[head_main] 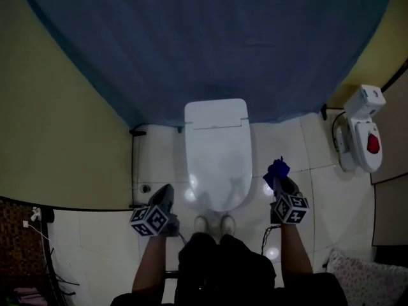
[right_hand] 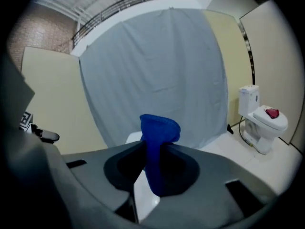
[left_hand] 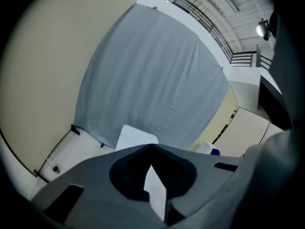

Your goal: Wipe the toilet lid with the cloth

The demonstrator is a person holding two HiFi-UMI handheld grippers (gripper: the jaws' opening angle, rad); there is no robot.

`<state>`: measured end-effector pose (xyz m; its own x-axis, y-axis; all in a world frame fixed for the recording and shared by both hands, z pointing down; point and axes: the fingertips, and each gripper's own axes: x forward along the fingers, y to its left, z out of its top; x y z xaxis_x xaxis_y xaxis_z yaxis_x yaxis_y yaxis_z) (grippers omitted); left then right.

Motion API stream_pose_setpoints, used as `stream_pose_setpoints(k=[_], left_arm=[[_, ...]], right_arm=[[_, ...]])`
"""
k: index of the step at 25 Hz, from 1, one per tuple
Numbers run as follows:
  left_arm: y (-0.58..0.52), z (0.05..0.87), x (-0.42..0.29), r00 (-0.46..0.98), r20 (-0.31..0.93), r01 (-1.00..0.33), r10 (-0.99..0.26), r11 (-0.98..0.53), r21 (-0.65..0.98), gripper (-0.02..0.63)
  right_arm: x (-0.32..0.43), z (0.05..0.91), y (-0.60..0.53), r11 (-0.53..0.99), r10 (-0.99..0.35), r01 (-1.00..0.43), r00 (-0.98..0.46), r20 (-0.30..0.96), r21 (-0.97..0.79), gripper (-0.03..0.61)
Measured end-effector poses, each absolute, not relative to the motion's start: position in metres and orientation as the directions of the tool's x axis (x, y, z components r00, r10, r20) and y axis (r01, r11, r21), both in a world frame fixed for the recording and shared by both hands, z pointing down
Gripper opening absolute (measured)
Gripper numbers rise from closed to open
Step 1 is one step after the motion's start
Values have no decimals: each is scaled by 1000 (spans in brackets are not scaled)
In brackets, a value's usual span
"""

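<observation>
A white toilet with its lid (head_main: 217,155) down stands in the middle of the head view, against a blue-grey curtain. My right gripper (head_main: 280,182) hangs to the right of the lid, shut on a blue cloth (head_main: 276,169) that sticks up from the jaws (right_hand: 158,142). My left gripper (head_main: 164,199) is at the lid's near left corner, jaws together with nothing between them (left_hand: 151,148). A corner of the lid (left_hand: 134,138) shows beyond the left gripper, and a strip of it (right_hand: 133,138) shows behind the cloth.
A second white toilet (head_main: 360,132) with a red item on it stands at the right (right_hand: 262,120). The person's feet (head_main: 213,223) are just before the bowl. Blue-grey curtain (head_main: 210,43) hangs behind, yellow walls (head_main: 57,126) at the sides, tiled floor (head_main: 306,152).
</observation>
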<state>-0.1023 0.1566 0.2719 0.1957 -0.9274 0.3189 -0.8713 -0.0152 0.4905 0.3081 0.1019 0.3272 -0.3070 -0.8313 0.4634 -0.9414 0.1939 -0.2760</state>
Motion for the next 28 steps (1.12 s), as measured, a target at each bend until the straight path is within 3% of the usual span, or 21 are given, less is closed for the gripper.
stream_pose_setpoints(k=[7,12,18,28], left_arm=[[183,140,-130,169,50,-919,-984,-139,369,2],[207,101,-148,200,-52,-914,-978,-205,349,2],[249,89,-200,213,-99,-911,-972,-234,340,2],[303,93,-222,284,-130,-898,-950,-311,311,2]], right_arm=[[293,185,124,269,-927,-921,-327,184,-283,71],[277,138,161,270,-951,-934,-297,89,-234,69],[229,140,222,233,-965,-944,-255,67,-232,66],[224,152,279,195,-971,-959,-219,98,-203,63]])
